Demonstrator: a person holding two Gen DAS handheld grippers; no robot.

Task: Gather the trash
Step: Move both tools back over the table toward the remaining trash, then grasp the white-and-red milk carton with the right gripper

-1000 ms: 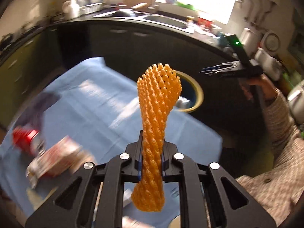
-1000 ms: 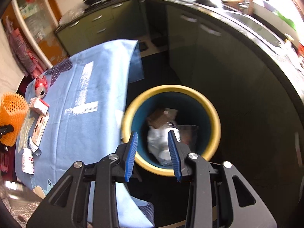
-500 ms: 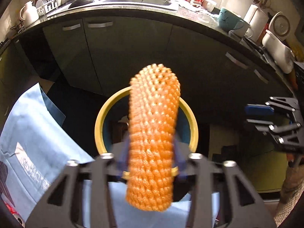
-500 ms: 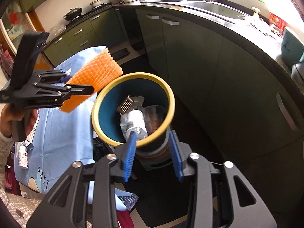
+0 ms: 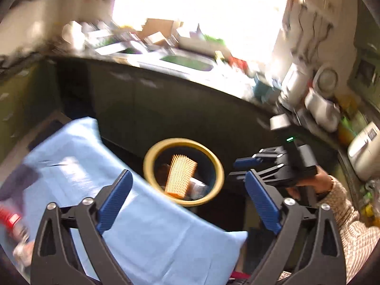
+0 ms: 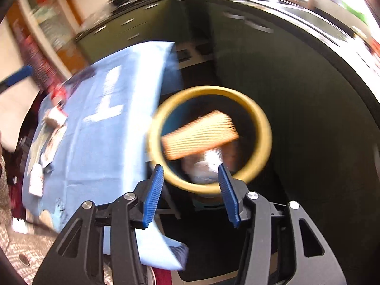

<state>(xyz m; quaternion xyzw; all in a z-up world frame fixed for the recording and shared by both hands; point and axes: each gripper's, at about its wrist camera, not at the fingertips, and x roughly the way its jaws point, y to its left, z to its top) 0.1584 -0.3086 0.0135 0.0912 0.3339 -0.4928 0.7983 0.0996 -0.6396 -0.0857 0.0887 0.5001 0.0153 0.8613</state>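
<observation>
The orange foam net (image 5: 181, 175) (image 6: 200, 134) is free of any grip and lies tilted inside the yellow-rimmed bin (image 5: 182, 141) (image 6: 209, 89), on top of other trash. My left gripper (image 5: 187, 174) hangs back from the bin over the blue-clothed table, its jaws opening wide with nothing between the pads. My right gripper (image 6: 190, 168) points down at the bin's near rim, its jaws also opening and empty. It shows in the left wrist view as the right gripper (image 5: 239, 169), beside the bin. A red can (image 5: 9, 216) (image 6: 58, 92) lies on the table.
The blue cloth (image 5: 154, 237) (image 6: 95, 142) covers the table left of the bin. On it lie wrappers (image 6: 54, 116) and a small white bottle (image 6: 36, 180). Dark kitchen cabinets (image 5: 166, 109) and a cluttered counter curve behind the bin. A person's sleeve (image 5: 356, 232) is at right.
The left gripper spread its jaws and let go of the orange foam net, which dropped into the bin. The gripper then drew back over the table. The right jaws widened slightly.
</observation>
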